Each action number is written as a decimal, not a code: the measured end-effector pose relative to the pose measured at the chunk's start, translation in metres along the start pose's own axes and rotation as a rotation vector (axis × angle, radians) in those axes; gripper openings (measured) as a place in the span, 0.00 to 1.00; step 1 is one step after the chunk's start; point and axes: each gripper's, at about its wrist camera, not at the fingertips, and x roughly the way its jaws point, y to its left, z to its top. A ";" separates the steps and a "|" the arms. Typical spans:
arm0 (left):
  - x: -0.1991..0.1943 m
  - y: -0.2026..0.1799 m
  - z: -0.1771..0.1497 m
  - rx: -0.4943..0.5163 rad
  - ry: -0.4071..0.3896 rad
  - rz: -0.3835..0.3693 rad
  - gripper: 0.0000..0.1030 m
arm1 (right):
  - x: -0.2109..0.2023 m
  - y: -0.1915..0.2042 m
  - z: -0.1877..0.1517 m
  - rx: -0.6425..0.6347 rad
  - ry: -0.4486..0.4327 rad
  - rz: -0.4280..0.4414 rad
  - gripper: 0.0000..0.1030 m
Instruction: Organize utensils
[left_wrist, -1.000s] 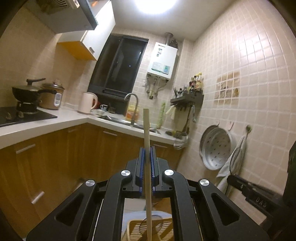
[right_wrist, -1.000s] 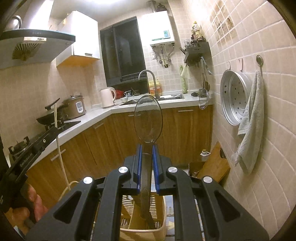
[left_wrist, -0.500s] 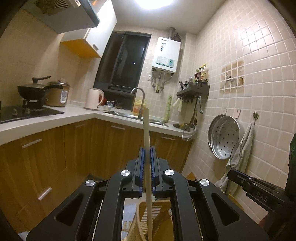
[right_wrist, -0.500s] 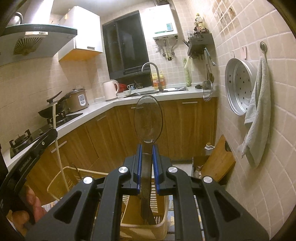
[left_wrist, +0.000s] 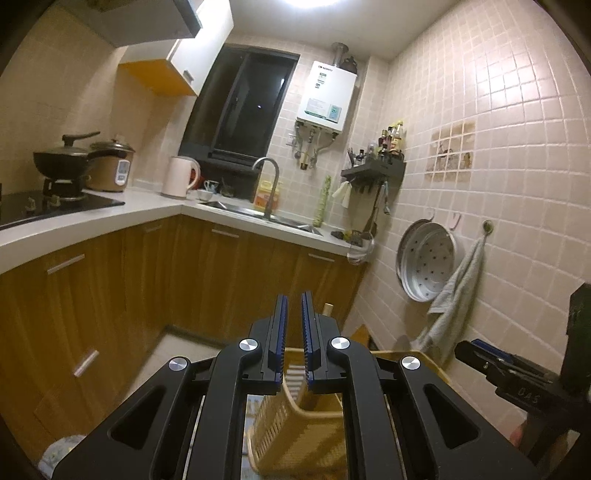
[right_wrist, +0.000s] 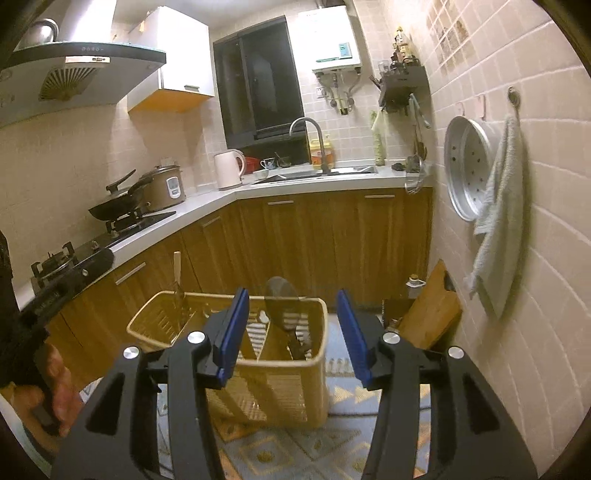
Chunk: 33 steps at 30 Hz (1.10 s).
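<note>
A yellow slotted utensil basket stands on a patterned mat below both grippers; it also shows in the left wrist view. My right gripper is open and empty above it. A dark translucent spoon stands in the basket's right compartment. A wooden-handled utensil stands in the left compartment; its tip shows in the left wrist view. My left gripper is slightly open with nothing between the pads.
Wooden cabinets and a white counter with a sink run behind. A cutting board leans on the right tiled wall under a steamer tray and towel. A stove with a pan stands left.
Both grippers opened and let go. The spoon dropped into the basket's right compartment and the wooden-handled utensil into the left. Both views tilted down toward the basket.
</note>
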 end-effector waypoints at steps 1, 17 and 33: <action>-0.005 0.000 0.003 -0.002 0.006 -0.011 0.06 | -0.007 0.001 0.000 -0.001 0.003 -0.009 0.45; -0.046 -0.030 -0.035 0.233 0.514 -0.049 0.17 | -0.036 0.041 -0.065 -0.101 0.501 -0.043 0.45; -0.040 -0.006 -0.152 0.231 0.960 -0.138 0.17 | -0.027 0.020 -0.123 0.005 0.713 -0.025 0.33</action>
